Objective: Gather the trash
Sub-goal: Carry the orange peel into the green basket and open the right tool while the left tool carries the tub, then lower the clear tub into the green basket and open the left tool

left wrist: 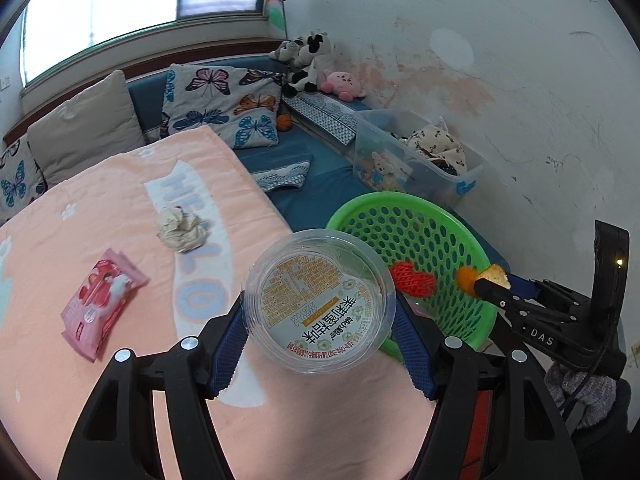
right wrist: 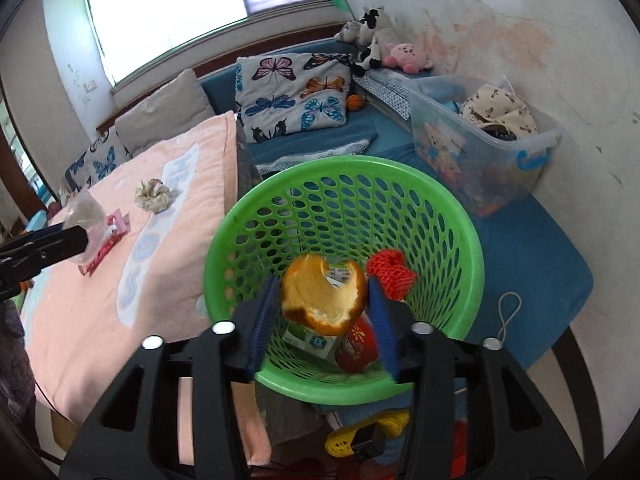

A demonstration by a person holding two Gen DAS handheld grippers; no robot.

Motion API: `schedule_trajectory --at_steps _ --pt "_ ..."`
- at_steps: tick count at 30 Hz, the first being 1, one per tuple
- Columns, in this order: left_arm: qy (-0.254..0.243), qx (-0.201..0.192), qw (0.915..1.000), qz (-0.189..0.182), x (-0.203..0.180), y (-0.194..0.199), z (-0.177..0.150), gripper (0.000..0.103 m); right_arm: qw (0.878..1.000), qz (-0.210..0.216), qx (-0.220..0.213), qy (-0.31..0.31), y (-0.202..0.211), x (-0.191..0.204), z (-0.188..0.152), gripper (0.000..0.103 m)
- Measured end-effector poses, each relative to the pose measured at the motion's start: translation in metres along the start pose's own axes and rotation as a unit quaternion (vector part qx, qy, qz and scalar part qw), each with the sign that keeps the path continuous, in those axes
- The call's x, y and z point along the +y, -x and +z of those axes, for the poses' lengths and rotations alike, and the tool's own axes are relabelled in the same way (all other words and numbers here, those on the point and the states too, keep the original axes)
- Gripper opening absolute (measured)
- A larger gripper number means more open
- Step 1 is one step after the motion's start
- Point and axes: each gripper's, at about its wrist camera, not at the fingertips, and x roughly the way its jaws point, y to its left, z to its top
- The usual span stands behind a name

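Trash is spread on the pink blanket point(left wrist: 100, 208): a crumpled paper ball point(left wrist: 182, 228) and a pink wrapper point(left wrist: 100, 300). A clear plastic cup point(left wrist: 320, 304) is pinched by the left gripper point(left wrist: 320, 344), beside the green basket point(left wrist: 472, 240). Over that basket, an orange peel point(right wrist: 324, 296) is seen between the pads of the right gripper point(right wrist: 324, 324); the jaws are slightly spread, with gaps beside the peel. Only the right view shows a carton point(right wrist: 312, 340) and a red net point(right wrist: 390, 272) inside the basket.
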Motion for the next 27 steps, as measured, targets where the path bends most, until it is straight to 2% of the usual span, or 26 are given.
schedule_trajectory --at_steps 8,16,23,26,27 --pt "-0.015 0.014 0.9997 -0.01 -0.02 -0.018 0.008 0.066 1.0 -0.006 -0.013 -0.002 0.012 -0.006 0.0 0.053" --pt "-0.034 0.033 0.9987 -0.021 -0.042 -0.044 0.016 0.066 1.0 -0.014 -0.026 -0.002 0.028 -0.013 -0.004 0.062" --pt "-0.053 0.05 0.9972 -0.019 -0.06 -0.065 0.018 0.067 0.999 -0.014 -0.03 -0.012 0.029 -0.021 -0.007 0.064" --pt "-0.056 0.059 0.9965 -0.022 -0.063 -0.073 0.018 0.068 0.999 -0.014 -0.028 -0.015 0.028 -0.023 -0.008 0.064" --pt "-0.058 0.062 0.9962 -0.021 -0.064 -0.076 0.017 0.071 0.999 -0.013 -0.026 -0.016 0.027 -0.022 -0.009 0.064"
